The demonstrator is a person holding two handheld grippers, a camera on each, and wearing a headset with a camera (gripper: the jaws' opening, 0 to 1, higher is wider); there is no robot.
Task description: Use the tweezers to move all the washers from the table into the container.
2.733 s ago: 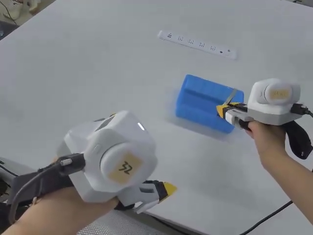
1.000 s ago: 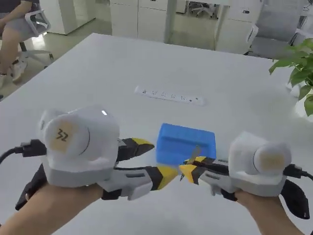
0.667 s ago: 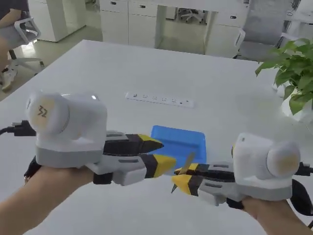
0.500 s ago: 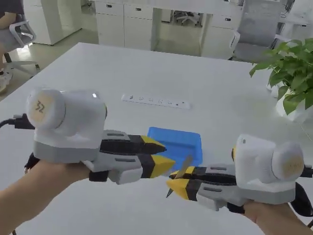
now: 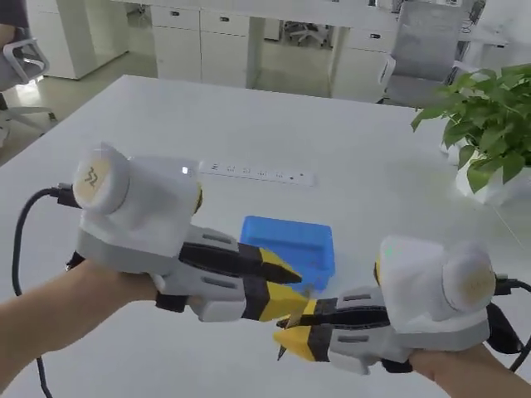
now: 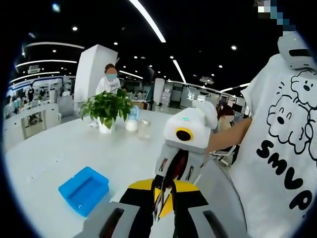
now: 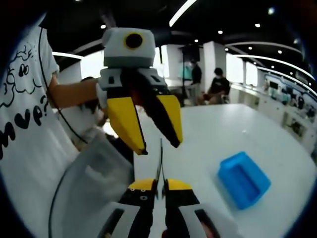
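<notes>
The tweezers (image 7: 161, 163) are a thin, flat strip of grey metal that narrows to a point. They stand up between the 2 yellow-tipped jaws of my right gripper (image 7: 159, 186), which are pressed together on them. In the right gripper view the strip points at the gap between the jaws of my left gripper (image 7: 159, 147). I cannot tell whether it touches them. Those 2 jaws are spread: long black wedges with glossy yellow ends under a smooth white housing.

In the head view the 2 grippers face each other tip to tip above the near part of the table (image 5: 382, 182), the left one slightly higher. Each has a rounded white plastic body.

The container (image 5: 290, 245) is a shallow rectangular tray of bright blue plastic with rounded corners and a raised rim, open at the top. It lies flat on the table just beyond the gripper tips, between them and a long white power strip (image 5: 257, 172).

The tabletop is matte white and smooth. A leafy green plant (image 5: 481, 124) stands near its far right edge. In the right gripper view my white T-shirt (image 7: 25, 109) carries black printed letters.
</notes>
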